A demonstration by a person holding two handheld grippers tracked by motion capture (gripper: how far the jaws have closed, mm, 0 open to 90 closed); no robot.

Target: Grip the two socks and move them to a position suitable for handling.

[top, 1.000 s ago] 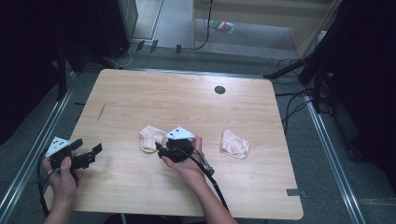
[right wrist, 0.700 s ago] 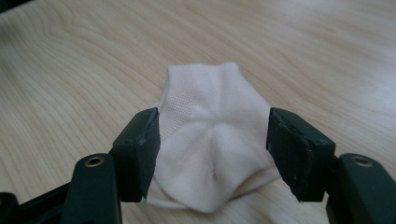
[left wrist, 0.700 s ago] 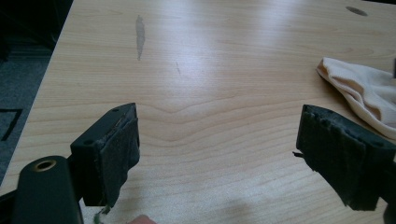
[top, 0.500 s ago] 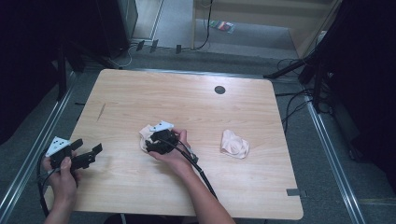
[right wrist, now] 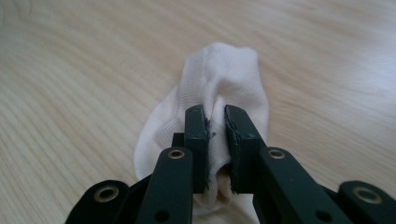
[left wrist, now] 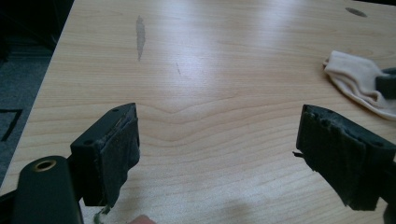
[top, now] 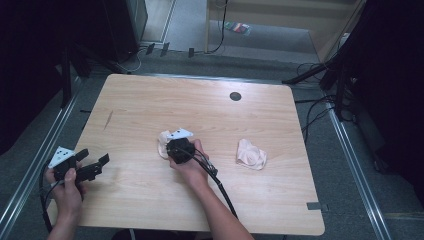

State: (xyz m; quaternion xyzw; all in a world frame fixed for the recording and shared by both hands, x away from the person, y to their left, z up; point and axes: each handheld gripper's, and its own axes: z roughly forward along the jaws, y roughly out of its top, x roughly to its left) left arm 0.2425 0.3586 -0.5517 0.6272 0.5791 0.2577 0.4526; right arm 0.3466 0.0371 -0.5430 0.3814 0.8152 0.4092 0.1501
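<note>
The right gripper (right wrist: 215, 140) pinches a fold of the near sock (right wrist: 219, 79); the second sock (top: 251, 154) lies untouched beside it; the left gripper (left wrist: 219, 149) waits released

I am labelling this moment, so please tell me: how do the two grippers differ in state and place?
The left gripper has its jaws wide apart over bare wood and holds nothing; the right gripper has its jaws closed on a pale sock. In the high view, the left sits near the table edge, the right near the middle. Both have black jaws.

One sock (top: 162, 145) mid-table (top: 200, 110), another (top: 251, 154) right (well apart)
</note>
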